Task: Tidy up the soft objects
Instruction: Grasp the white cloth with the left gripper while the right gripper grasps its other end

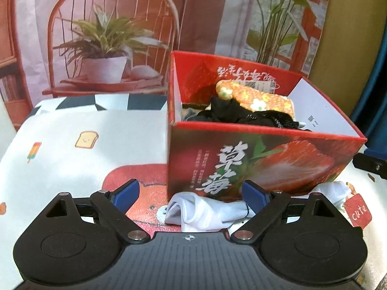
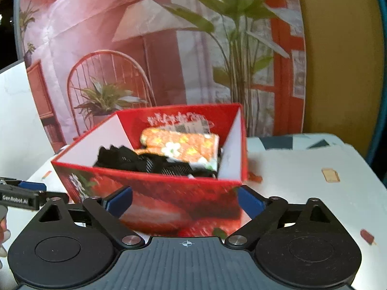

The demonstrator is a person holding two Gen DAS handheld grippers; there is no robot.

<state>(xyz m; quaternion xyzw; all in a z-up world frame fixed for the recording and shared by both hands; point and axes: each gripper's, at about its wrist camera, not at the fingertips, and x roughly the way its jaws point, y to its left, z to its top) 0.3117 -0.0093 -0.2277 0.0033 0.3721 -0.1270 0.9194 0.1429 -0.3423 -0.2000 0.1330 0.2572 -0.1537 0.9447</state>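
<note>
While a crumpled white cotton sock lies between our left claw's spread blue fingertips, we see the red strawberry-printed cardboard box just beyond, holding black fabric and an orange flowered cloth. Our right claw gapes empty before that box.
</note>
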